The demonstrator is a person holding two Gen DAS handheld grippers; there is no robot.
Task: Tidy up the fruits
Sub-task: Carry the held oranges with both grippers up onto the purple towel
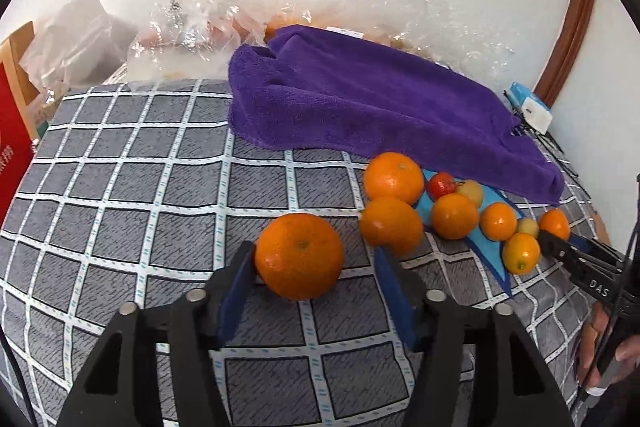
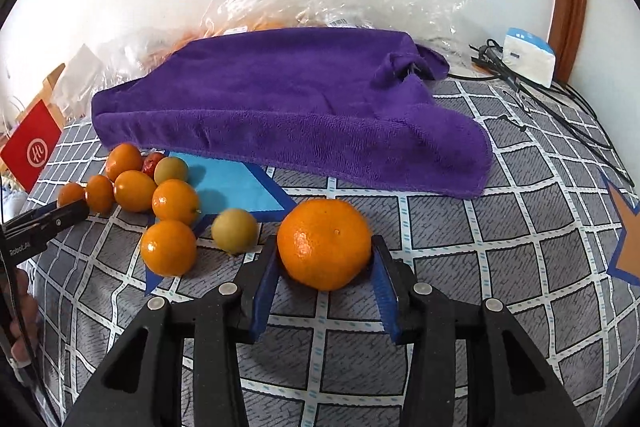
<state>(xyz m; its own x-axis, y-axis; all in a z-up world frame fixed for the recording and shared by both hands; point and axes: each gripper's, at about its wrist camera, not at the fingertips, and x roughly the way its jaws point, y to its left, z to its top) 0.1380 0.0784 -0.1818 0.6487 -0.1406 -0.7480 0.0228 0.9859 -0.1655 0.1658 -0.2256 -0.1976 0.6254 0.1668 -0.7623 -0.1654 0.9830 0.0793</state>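
Note:
In the left wrist view a large orange (image 1: 299, 255) rests on the checked tablecloth (image 1: 120, 195) between the fingers of my left gripper (image 1: 316, 251). Its left pad touches the fruit and the right pad stands apart from it, so the gripper is open. In the right wrist view another orange (image 2: 324, 243) sits on the cloth with both blue pads of my right gripper (image 2: 326, 243) against its sides. A pile of small oranges and yellowish fruits (image 1: 455, 216) (image 2: 174, 201) lies between the two grippers, on a blue star patch (image 2: 232, 187).
A purple towel (image 1: 360, 99) (image 2: 288, 107) is draped over something low behind the fruit. Crumpled clear plastic bags (image 1: 192, 27) line the wall. A red box (image 2: 30, 147) stands at the left, a white charger (image 2: 528, 57) with black cables at the right. Hands (image 1: 624, 351) hold the grippers.

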